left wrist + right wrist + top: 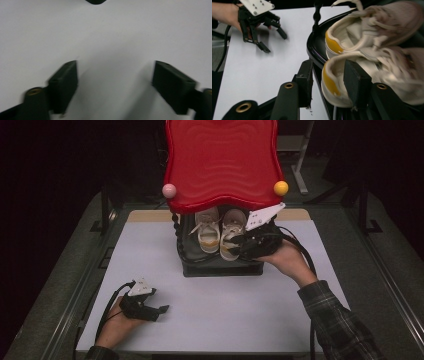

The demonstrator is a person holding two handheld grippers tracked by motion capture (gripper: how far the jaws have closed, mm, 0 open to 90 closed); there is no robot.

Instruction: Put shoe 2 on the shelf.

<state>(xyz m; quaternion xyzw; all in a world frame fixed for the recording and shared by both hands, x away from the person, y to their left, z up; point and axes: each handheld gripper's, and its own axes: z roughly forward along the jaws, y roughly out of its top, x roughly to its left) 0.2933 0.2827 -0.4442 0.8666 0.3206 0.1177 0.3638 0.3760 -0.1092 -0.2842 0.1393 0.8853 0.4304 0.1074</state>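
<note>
Resting on the white rectangular tabletop: a black plastic stand with a glossy black shelf under a wavy-edged red plastic canopy, the canopy carrying a pink ball at one corner and a yellow ball at the other. Sitting side by side on the shelf: a pair of small white lace-up shoes with yellow heel trim, heels pointing toward the near edge of the table. Reaching in at the front right of the stand: the right gripper, held in the right hand, a plaid sleeve covering the forearm. Straddling the yellow-trimmed heel of the nearer shoe in the right gripper view: the two black jaws of the right gripper, one outside the heel and one inside the shoe opening, moderately apart; whether pressing on the heel, cannot tell. Lying low over the near left part of the tabletop, well apart from the stand: the left gripper, held in the left hand, a black cable trailing from it. Spreading wide in the left gripper view: the jaws of the left gripper, holding nothing, bare white tabletop lying between them.
</note>
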